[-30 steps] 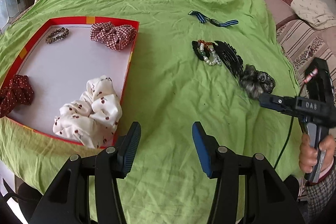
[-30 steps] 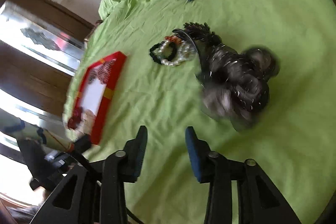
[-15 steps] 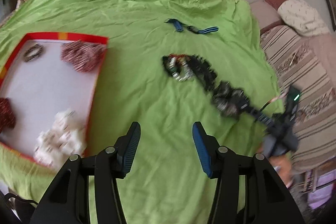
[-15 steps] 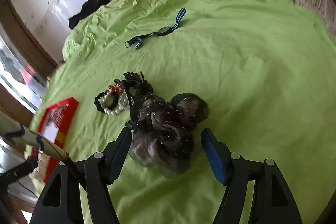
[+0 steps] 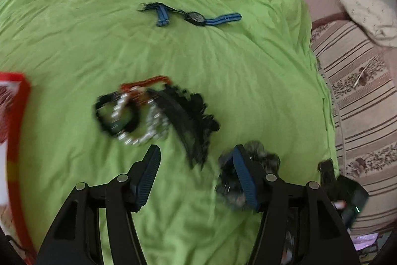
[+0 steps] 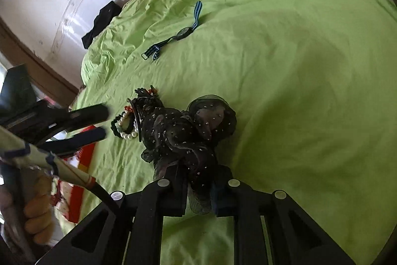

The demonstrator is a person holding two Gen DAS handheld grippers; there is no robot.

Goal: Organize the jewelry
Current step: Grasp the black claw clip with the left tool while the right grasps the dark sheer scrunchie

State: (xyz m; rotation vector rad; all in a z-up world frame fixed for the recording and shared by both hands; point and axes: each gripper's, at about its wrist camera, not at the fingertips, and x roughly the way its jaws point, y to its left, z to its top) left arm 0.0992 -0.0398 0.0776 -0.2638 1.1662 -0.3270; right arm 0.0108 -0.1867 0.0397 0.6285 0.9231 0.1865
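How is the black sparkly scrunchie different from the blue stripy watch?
The black sparkly scrunchie is puffy, bunched fabric; the blue stripy watch is thin and stretched out flat. The scrunchie is dark with tiny shiny dots; the watch has blue and black stripes. The right gripper is pinching the scrunchie; nothing touches the watch, which lies farther away. Both sit on the green sheet.

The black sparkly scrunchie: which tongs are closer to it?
Right. The right tongs are shut on the black sparkly scrunchie. The left tongs are open beside it, aimed more at the pile of bracelets.
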